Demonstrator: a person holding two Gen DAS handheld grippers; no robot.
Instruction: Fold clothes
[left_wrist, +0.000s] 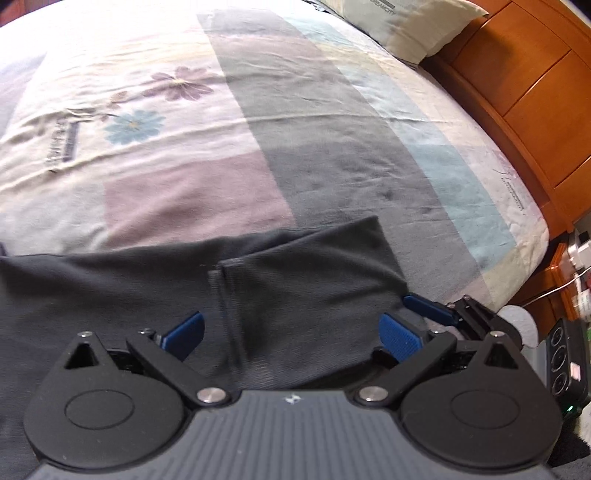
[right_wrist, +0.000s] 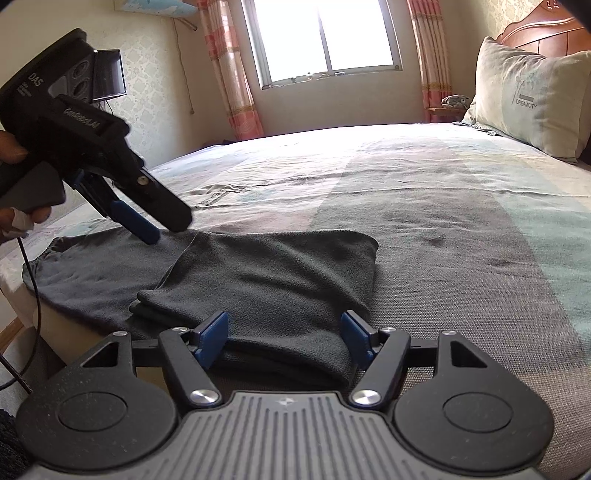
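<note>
Trousers (right_wrist: 258, 280), dark grey, folded once across near edge of bed (right_wrist: 461, 229), waistband end toward bed's side; right gripper (right_wrist: 284, 332) low at nearest folded edge, jaws wide apart, fabric between but pads not pressing, nothing held; left gripper (right_wrist: 162, 229) angled down over far side of garment, jaws parted in its own view (left_wrist: 291, 332), empty. Risks: pinching only top layer, so fold peels apart on lift; uneven pull dragging cloth toward bed's edge; lopsided second fold; bedsheet caught along with fabric.

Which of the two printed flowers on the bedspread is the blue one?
The blue flower is the one nearer the dark garment; the purple flower lies farther up the bedspread.
</note>
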